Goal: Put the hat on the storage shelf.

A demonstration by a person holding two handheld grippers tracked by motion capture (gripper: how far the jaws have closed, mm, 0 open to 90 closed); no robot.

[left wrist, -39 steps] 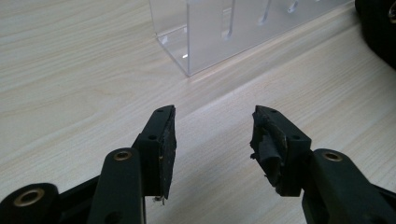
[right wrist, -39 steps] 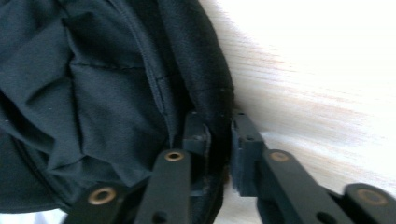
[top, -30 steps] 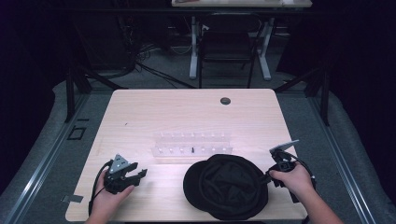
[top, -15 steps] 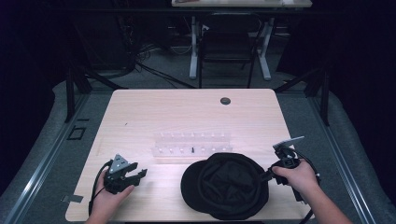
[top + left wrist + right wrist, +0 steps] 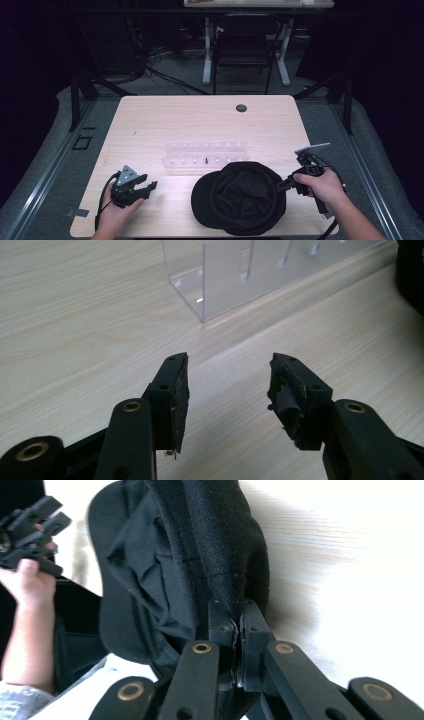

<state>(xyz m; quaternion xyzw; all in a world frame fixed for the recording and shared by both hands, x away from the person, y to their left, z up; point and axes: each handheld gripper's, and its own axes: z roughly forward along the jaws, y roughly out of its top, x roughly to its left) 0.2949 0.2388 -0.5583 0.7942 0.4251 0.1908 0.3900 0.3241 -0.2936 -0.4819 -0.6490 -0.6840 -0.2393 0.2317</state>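
A black cap (image 5: 242,197) lies upside down near the table's front edge, its brim toward the left. My right gripper (image 5: 281,186) is shut on the cap's right rim and holds that side raised. In the right gripper view the two jaws pinch the black fabric (image 5: 215,560) between them at the gripper (image 5: 236,625). My left gripper (image 5: 149,186) rests at the front left of the table, open and with nothing in it. The left gripper view has its jaws well apart around the gripper (image 5: 227,390), over bare wood.
A clear acrylic rack (image 5: 205,156) with small pegs stands mid-table behind the cap; its corner (image 5: 210,285) rises ahead of the left jaws. A round cable hole (image 5: 241,107) sits at the table's far side. Chair and table legs stand beyond the table.
My right hand has lifted with the cap's rim, raising and bunching the cap's right side. The left gripper has stayed put.
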